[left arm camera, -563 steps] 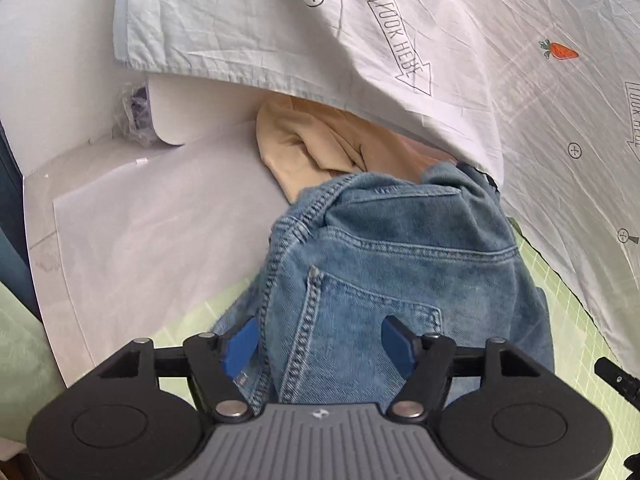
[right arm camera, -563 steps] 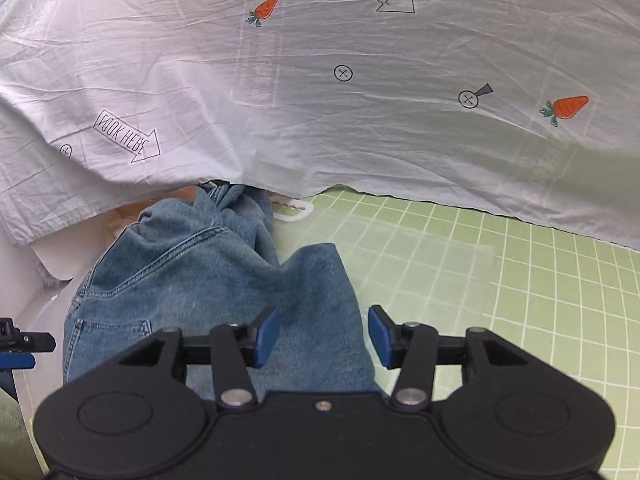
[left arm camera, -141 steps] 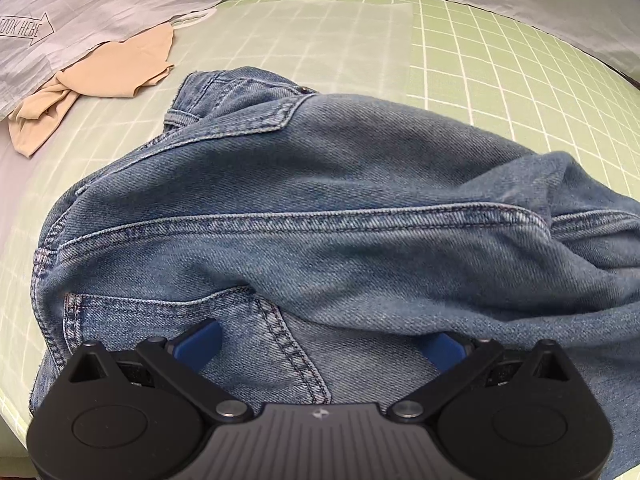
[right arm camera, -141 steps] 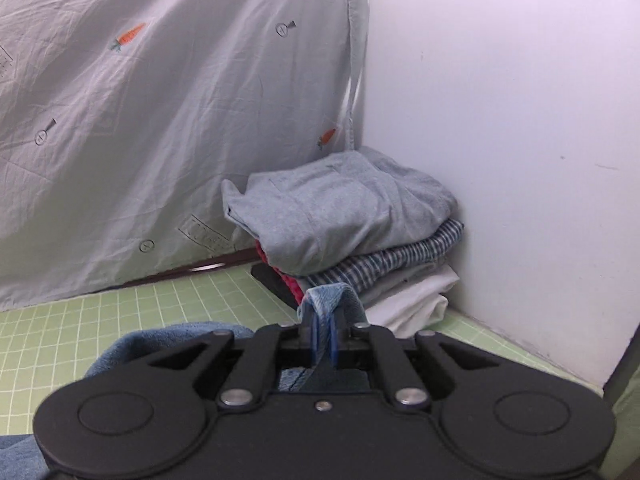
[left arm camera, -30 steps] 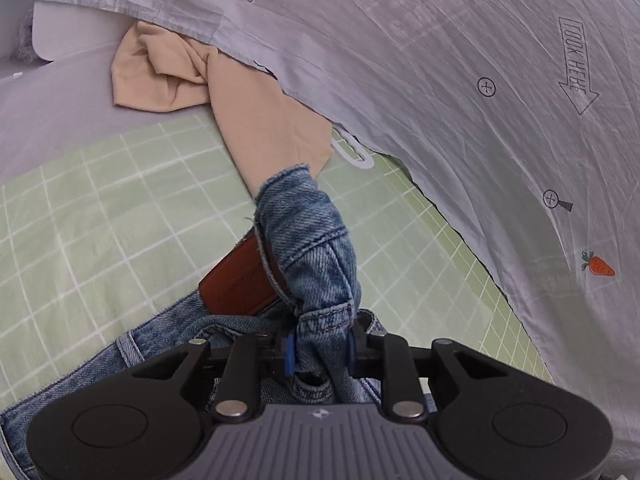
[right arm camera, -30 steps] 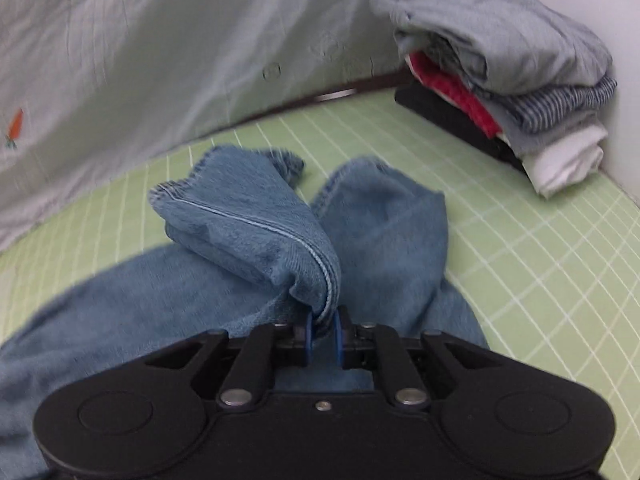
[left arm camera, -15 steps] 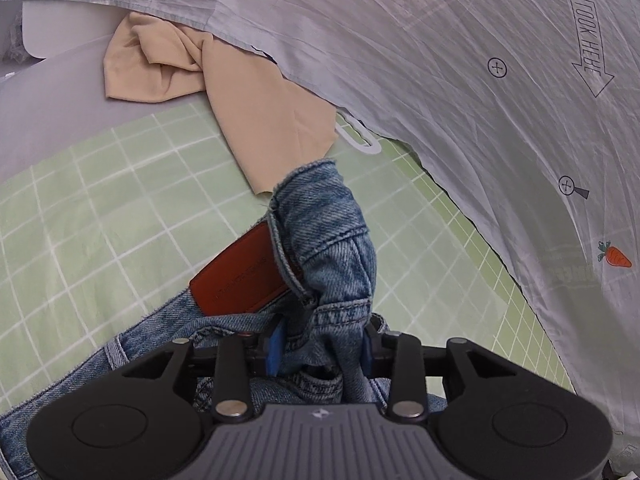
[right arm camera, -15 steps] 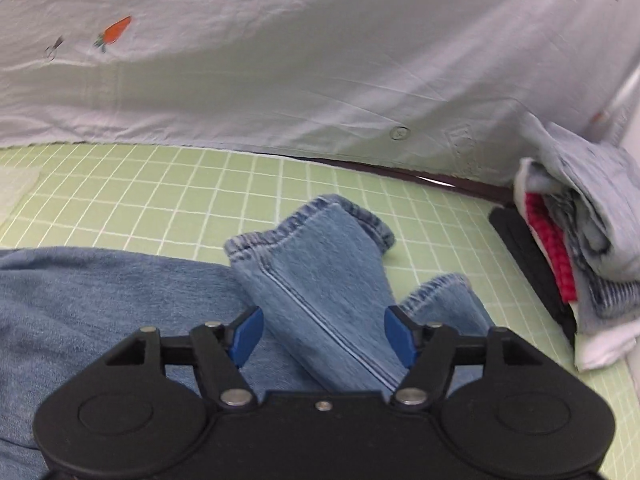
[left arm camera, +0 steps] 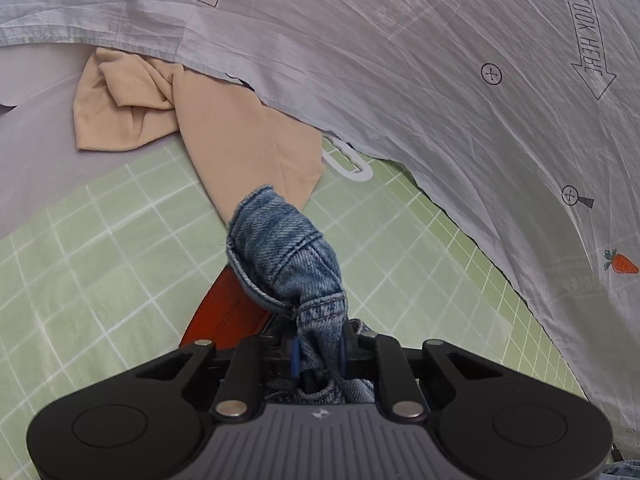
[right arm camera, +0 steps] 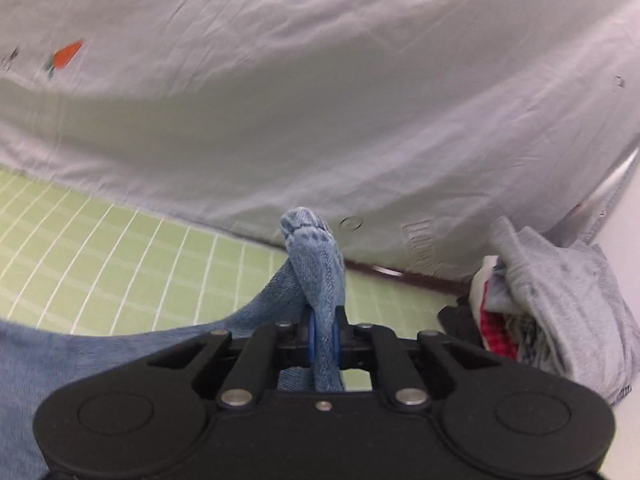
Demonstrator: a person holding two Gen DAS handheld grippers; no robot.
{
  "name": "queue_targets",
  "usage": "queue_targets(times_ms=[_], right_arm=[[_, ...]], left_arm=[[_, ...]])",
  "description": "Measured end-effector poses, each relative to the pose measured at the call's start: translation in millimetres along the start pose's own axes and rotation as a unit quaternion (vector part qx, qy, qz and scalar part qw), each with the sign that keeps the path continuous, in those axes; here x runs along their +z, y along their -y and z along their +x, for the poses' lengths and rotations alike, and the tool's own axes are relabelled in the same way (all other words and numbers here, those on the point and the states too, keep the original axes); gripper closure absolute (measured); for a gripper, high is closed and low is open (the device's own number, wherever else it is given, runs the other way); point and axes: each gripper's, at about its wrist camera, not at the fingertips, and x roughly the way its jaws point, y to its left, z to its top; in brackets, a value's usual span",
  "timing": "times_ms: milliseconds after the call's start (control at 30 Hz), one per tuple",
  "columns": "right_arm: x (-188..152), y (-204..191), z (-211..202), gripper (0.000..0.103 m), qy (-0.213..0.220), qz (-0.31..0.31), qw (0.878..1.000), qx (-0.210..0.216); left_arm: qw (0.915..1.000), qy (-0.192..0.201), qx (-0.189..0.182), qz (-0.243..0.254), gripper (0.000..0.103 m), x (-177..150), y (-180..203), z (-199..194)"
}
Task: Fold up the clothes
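Blue denim jeans (left arm camera: 288, 256) are held at both ends above the green grid mat (left arm camera: 80, 260). My left gripper (left arm camera: 319, 354) is shut on the bunched waistband, and the brown leather patch (left arm camera: 224, 312) shows just left of the pinched fold. In the right wrist view my right gripper (right arm camera: 324, 340) is shut on a leg hem of the jeans (right arm camera: 316, 268), which sticks up between the blue pads. The rest of the leg trails down to the lower left onto the mat (right arm camera: 100, 248).
A beige garment (left arm camera: 208, 128) lies crumpled on the mat ahead of my left gripper, partly under the hanging printed sheet (left arm camera: 440, 80). A white hanger hook (left arm camera: 352, 168) lies beside it. A stack of folded clothes (right arm camera: 560, 300) sits at the right against the wall.
Both grippers opened for a moment and closed again on the jeans. My right gripper now pinches a leg hem and has risen, turning toward the sheet. My left gripper took a tighter hold of the waistband.
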Motion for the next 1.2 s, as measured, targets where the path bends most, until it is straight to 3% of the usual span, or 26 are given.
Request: queue_targets(times_ms=[100,167,200,233,267,300,367,400,433,467,633,800,933,1067,1200], right_arm=[[23,23,-6,0.095,0.083,0.007,0.996,-0.018],[31,22,-3,0.093,0.101,-0.016,0.994,-0.027],[33,22,3,0.092,0.094,-0.015,0.995,-0.025],[33,21,10,0.080,0.079,-0.010,0.997,-0.025],[30,20,20,0.060,0.050,0.002,0.998,-0.030],[25,20,26,0.054,0.021,0.013,0.999,-0.036],[7,20,26,0.052,-0.016,0.042,0.998,-0.037],[-5,20,22,0.048,-0.029,0.057,0.997,-0.033],[-17,20,16,0.039,-0.039,0.070,0.996,-0.027],[-29,19,11,0.032,-0.052,0.078,0.995,-0.022],[-96,4,-27,0.029,-0.126,0.096,0.987,-0.009],[-144,-1,-64,0.022,-0.174,0.133,0.976,-0.010],[-163,0,-87,0.020,-0.188,0.150,0.971,-0.012],[-171,-5,-103,0.019,-0.193,0.155,0.969,-0.004],[-170,-15,-122,0.019,-0.179,0.136,0.974,0.000]], left_arm=[[0.9995,0.027,-0.004,-0.017,0.084,10,-1,-1],[0.9989,0.017,0.007,-0.042,0.075,14,-4,10],[0.9987,0.007,0.018,-0.048,0.072,15,-4,16],[0.9987,-0.006,0.032,-0.040,0.066,15,-2,21],[0.9987,-0.015,0.042,-0.025,0.061,13,1,24],[0.9990,-0.016,0.040,-0.010,0.057,9,4,22],[0.9992,-0.010,0.029,0.024,0.031,-1,8,11],[0.9986,-0.009,0.029,0.042,0.025,-7,8,3],[0.9978,-0.008,0.033,0.058,0.021,-13,8,-5],[0.9966,-0.004,0.044,0.069,0.021,-20,5,-14],[0.9918,-0.016,0.104,0.072,0.020,-56,-31,-47],[0.9905,-0.050,0.123,0.034,0.019,-94,-85,-73],[0.9916,-0.068,0.111,0.002,0.016,-116,-118,-86],[0.9923,-0.092,0.070,-0.044,0.014,-131,-140,-82],[0.9936,-0.088,0.042,-0.057,0.011,-138,-146,-82]])
